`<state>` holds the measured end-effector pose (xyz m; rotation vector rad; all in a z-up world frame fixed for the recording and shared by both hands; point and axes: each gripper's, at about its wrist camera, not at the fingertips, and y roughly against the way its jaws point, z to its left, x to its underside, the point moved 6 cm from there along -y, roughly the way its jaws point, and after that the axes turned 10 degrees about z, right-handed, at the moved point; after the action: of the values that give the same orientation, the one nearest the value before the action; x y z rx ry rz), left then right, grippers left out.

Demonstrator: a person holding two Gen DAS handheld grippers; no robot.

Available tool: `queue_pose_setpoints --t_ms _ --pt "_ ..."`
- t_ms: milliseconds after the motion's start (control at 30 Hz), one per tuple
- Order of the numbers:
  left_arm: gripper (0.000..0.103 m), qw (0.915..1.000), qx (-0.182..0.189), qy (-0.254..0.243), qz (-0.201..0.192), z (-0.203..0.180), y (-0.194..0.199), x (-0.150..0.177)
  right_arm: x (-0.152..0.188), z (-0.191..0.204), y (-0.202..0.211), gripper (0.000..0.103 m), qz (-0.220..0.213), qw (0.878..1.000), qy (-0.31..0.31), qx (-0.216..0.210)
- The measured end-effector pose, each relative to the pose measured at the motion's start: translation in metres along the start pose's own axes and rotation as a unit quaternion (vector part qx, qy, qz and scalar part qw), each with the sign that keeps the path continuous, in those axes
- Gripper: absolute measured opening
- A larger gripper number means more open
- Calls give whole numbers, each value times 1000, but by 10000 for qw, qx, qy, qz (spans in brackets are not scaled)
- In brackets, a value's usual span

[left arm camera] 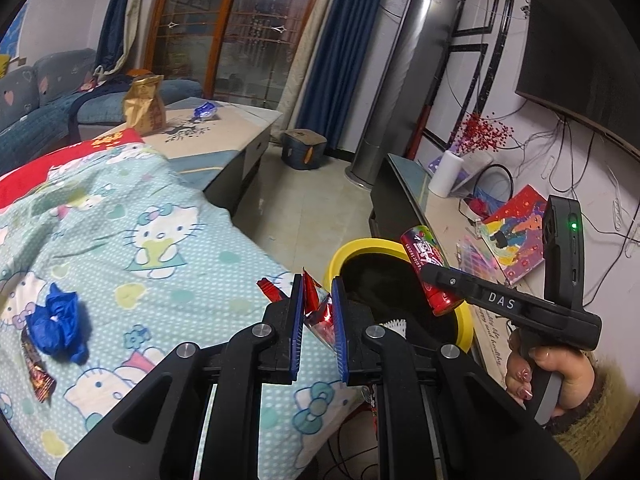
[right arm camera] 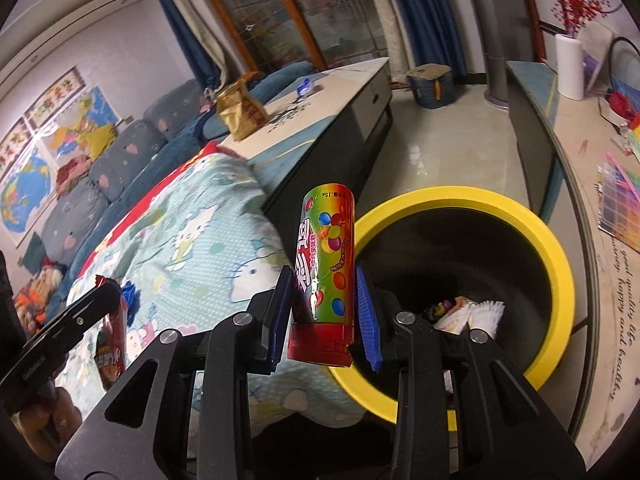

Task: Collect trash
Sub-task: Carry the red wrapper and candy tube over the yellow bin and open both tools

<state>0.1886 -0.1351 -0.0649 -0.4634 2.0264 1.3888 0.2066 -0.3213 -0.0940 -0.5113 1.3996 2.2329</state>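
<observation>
Two hand-held grippers: left grips one wrapper, right one tube.

We are looking at a home living room: a sofa, curtains, a wall-mounted television and a cartoon-print blanket.

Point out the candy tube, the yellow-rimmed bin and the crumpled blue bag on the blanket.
candy tube (right arm camera: 326, 256), right wrist view, on its green printed side.
yellow-rimmed bin (right arm camera: 560, 264), right wrist view, on the right side of its yellow rim.
crumpled blue bag (left arm camera: 58, 326), left wrist view, on the middle of its crumpled plastic.
</observation>
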Motion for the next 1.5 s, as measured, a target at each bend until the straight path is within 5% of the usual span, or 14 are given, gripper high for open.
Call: queue_pose_setpoints --t_ms 1500 --pt "13 9930 238 -999 588 -97 -119 -26 7 -120 -1 25 53 9897 -1398 314"
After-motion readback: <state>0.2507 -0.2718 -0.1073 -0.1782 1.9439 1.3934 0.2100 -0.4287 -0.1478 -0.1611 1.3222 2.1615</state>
